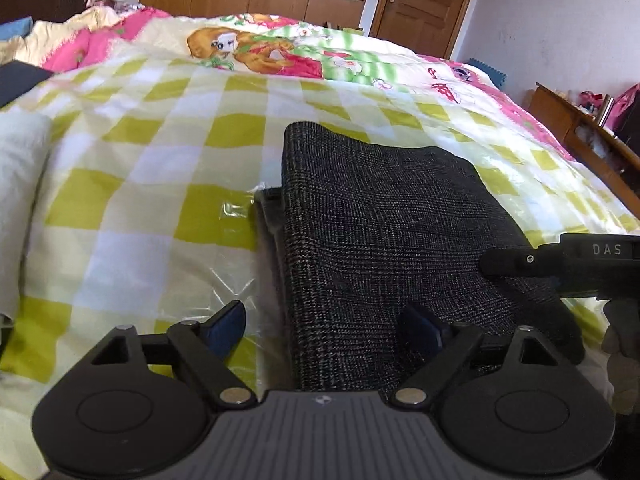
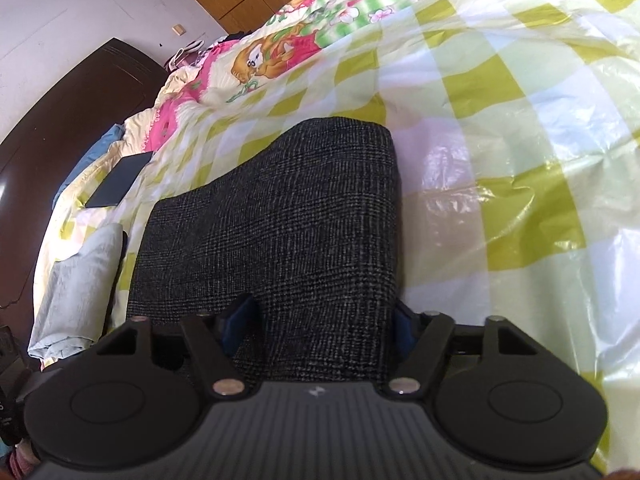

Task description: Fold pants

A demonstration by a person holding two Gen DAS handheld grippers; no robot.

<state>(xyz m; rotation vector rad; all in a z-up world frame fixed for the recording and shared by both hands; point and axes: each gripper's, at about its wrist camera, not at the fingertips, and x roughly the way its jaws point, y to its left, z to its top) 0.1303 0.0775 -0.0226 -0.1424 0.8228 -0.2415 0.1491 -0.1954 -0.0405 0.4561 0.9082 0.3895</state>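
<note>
While 1 pair of pants sits folded into a dark plaid stack on the bed, 2 grippers work its near edge. Left gripper: jaws spread wide, 1 finger off the cloth over the checked plastic sheet, 1 finger over the fabric, no pinch. Right gripper: fingers straddle the stack's near right corner, 1 per side; can't tell if pads press. Also 1 pale folded cloth, 1 dark flat rectangle further off.
</note>
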